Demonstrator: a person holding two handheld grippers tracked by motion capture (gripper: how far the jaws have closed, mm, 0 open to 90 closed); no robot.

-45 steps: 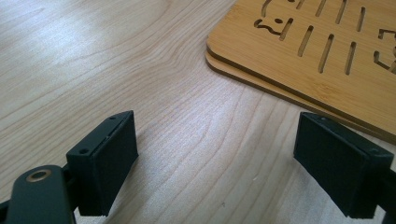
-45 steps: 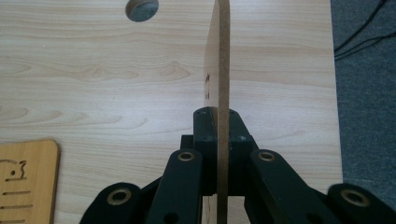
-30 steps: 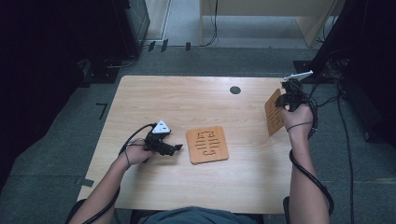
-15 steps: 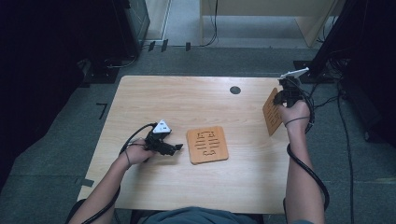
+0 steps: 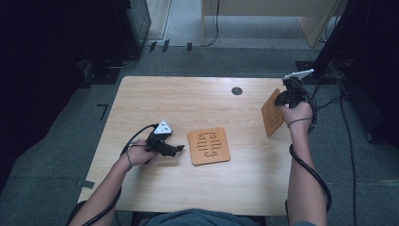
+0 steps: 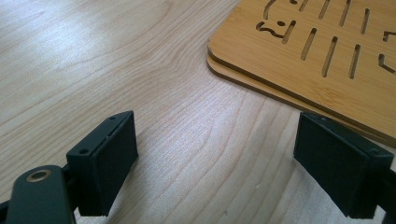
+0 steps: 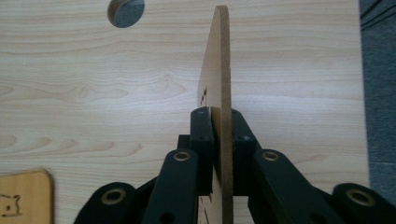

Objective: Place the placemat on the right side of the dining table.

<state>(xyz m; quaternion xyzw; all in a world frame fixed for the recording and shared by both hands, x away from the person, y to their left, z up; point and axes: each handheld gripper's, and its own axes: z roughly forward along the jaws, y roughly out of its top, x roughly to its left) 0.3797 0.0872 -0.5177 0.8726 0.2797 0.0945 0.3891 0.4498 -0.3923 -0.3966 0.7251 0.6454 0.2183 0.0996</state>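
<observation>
High view: you're holding the right gripper [image 5: 283, 96] up near the table's [image 5: 155, 99] far right edge, with a slotted wooden board [image 5: 272, 113] standing on edge in it, lifted clear of the tabletop.
Right gripper view: your jaws are squeezing that board [image 7: 219, 70] between them, the thin edge running straight up the middle; the cable hole [image 7: 125, 9] is sitting up and to the left of it.
Left gripper: you're resting the left gripper [image 5: 175, 149] low on the table just beside the flat boards [image 5: 209, 146], pointing at them.
Left gripper view: your jaws are standing wide apart, gripping nothing, around bare wood, with the right one just beside the board edge.
Hidden layer: the left gripper view is showing two boards [image 6: 327, 51] stacked flat, one lip peeking under the other; from the high view that reads as a single board.
Grip depth: the right gripper view is showing only a small bite near one edge of the lifted board.
Risk, as I judge it: with that narrow hold, the board could be pivoting or slipping if you swing it fast.
Second risk: so near the table edge, a dropped board would likely be going to the floor.
</observation>
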